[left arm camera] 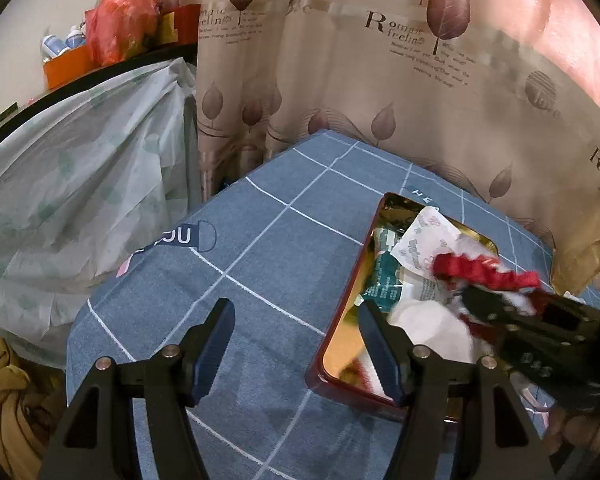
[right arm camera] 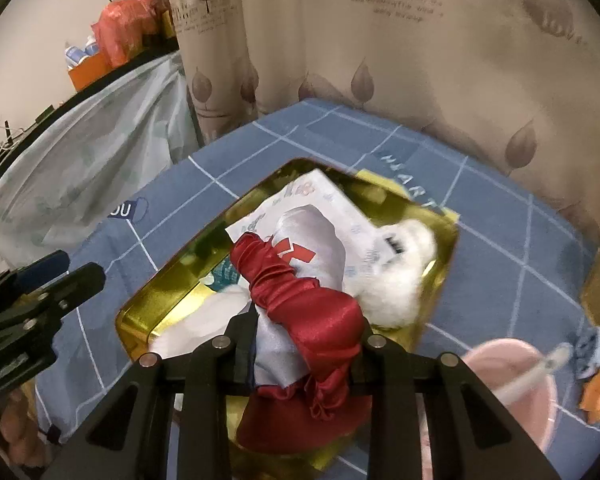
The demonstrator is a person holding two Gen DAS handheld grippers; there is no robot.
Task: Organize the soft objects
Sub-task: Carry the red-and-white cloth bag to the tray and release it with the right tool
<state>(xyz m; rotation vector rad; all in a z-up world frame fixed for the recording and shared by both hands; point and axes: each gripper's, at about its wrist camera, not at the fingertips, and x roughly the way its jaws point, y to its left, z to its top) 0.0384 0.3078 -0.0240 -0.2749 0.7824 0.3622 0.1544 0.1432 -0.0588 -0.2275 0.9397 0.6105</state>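
A shallow rectangular tray with a mirror-bright gold inside and a dark red outer rim lies on a blue woven cloth crossed by thin white grid lines. The tray holds a loose heap: a crinkled white printed wrapper, a teal packet, soft white fabric and a fluffy white plush piece toward its 3 o'clock side. The right gripper is clamped narrow on a glossy red satin item, gathered into ruffles with pale lining showing, held over the tray's 6 o'clock end. The left gripper stands wide with nothing between its ridged dark blue pads, at the tray's 9 o'clock edge. A smooth pink cup with a pale stick in it sits at the tray's 4 o'clock. A leaf-printed curtain hangs at 12 o'clock.
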